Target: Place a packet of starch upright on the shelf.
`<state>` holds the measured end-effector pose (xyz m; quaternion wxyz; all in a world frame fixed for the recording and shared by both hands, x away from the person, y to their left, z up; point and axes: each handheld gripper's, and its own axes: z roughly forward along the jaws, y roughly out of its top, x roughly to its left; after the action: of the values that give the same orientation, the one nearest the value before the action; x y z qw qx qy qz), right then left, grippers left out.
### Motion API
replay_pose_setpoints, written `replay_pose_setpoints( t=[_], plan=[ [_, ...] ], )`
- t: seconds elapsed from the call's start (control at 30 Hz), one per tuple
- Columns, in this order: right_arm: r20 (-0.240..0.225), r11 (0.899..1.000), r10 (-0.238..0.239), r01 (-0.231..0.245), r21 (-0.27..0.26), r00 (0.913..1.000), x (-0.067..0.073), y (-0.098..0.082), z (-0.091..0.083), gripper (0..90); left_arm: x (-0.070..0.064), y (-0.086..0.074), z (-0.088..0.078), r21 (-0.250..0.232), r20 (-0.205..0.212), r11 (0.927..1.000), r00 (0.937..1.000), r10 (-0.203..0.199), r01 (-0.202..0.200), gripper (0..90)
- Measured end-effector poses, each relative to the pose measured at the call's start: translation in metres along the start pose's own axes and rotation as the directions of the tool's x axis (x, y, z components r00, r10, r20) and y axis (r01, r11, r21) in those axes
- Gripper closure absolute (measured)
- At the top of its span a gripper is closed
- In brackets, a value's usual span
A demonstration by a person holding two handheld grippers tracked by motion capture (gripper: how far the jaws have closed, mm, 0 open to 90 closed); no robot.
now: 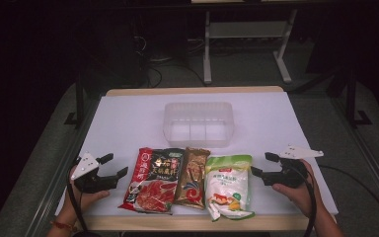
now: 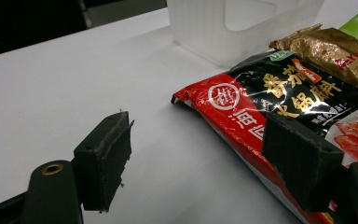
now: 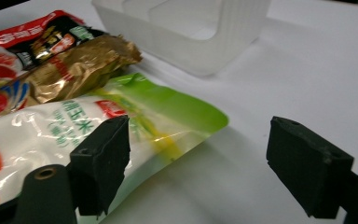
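— Nearest us, the left gripper (image 1: 112, 168) and right gripper (image 1: 258, 164) sit at the table's front corners, jaws spread wide, nothing between them.

— And the packets?

— Between the two: red-and-black packet (image 1: 152, 179) just beside the left gripper, gold packet (image 1: 192, 177) in the middle, green-and-white packet (image 1: 229, 185) near the right gripper. The clear bin (image 1: 199, 123) stands behind them.

The high view is dim and soft, with a purple cast; only the white worktop (image 1: 128, 123) is lit, from above, while the room around it sinks into black. In both gripper views the light is brighter: glare streaks the red packet (image 2: 242, 116) and the green-and-white pouch (image 3: 74, 135), the nearest black pads look slightly blurred, and soft shadows lie under the packets.
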<state>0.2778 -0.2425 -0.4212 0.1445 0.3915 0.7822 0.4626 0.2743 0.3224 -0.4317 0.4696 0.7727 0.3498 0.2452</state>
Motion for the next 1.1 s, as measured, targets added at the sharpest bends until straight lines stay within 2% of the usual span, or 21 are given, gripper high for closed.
replay_pose_setpoints(
  t=[0.17,0.33,0.37,0.5,0.53,0.57,0.6,0.77,0.8,0.87,0.9,0.93,0.97,1.0,1.1],
  plan=[
    [-0.041,1.0,0.008,-0.007,0.029,0.9991,0.003,-0.002,0.003,18.7,-0.002,0.0,0.004,0.02,0.008,0.9997,0.9998,0.016,-0.016,22.9],
    [-0.095,0.997,0.032,-0.025,0.078,0.995,0.008,-0.003,0.01,16.3,-0.004,-0.001,0.002,0.02,0.028,0.9995,0.9994,0.022,-0.023,21.5],
    [-0.118,0.994,0.042,-0.03,0.103,0.9921,0.01,-0.004,0.014,15.8,-0.005,-0.001,0.002,0.02,0.031,0.9994,0.9992,0.027,-0.027,21.1],
    [-0.145,0.99,0.059,-0.039,0.135,0.9877,0.014,-0.006,0.019,15.3,-0.007,0.001,0.002,0.017,0.037,0.9993,0.9988,0.032,-0.032,20.8],
    [-0.17,0.987,0.067,-0.041,0.152,0.9832,0.015,-0.007,0.022,14.5,-0.008,0.001,0.003,0.023,0.037,0.999,0.9986,0.037,-0.038,20.8],
    [-0.17,0.987,0.067,-0.041,0.152,0.9832,0.015,-0.007,0.022,14.5,-0.01,0.001,0.003,0.025,0.04,0.9988,0.9983,0.042,-0.043,20.8],
    [-0.188,0.983,0.081,-0.048,0.175,0.9788,0.017,-0.007,0.026,14.4,-0.011,0.001,0.003,0.029,0.043,0.9982,0.9978,0.051,-0.052,20.8],
    [-0.203,0.975,0.082,-0.036,0.22,0.9757,0.019,-0.008,0.037,14.0,-0.011,0.0,0.002,0.032,0.042,0.9983,0.998,0.047,-0.049,20.8],
    [-0.211,0.97,0.101,-0.049,0.24,0.9724,0.019,-0.009,0.042,13.8,-0.011,-0.001,0.001,0.031,0.037,0.9985,0.9983,0.044,-0.046,20.8],
    [-0.212,0.97,0.099,-0.047,0.24,0.9721,0.02,-0.009,0.043,13.8,-0.011,-0.001,0.0,0.03,0.037,0.9986,0.9984,0.043,-0.044,20.8],
    [-0.231,0.968,0.115,-0.057,0.243,0.9662,0.02,-0.008,0.045,13.4,-0.011,-0.001,0.0,0.034,0.036,0.9984,0.9983,0.045,-0.046,20.8],
    [-0.231,0.968,0.115,-0.057,0.243,0.9662,0.02,-0.008,0.045,13.4,-0.011,-0.001,0.0,0.034,0.036,0.9984,0.9983,0.045,-0.046,20.8],
    [-0.241,0.967,0.125,-0.064,0.246,0.9625,0.02,-0.008,0.047,13.2,-0.011,-0.001,0.0,0.034,0.039,0.9984,0.9983,0.043,-0.045,20.8],
    [-0.275,0.964,0.146,-0.075,0.254,0.9504,0.022,-0.009,0.052,10.2,-0.011,-0.001,0.0,0.033,0.04,0.9985,0.9983,0.042,-0.043,20.9],
    [-0.291,0.966,0.137,-0.062,0.253,0.947,0.025,-0.008,0.055,9.5,-0.013,-0.001,0.0,0.034,0.043,0.9982,0.9979,0.048,-0.049,20.8]
  ],
)
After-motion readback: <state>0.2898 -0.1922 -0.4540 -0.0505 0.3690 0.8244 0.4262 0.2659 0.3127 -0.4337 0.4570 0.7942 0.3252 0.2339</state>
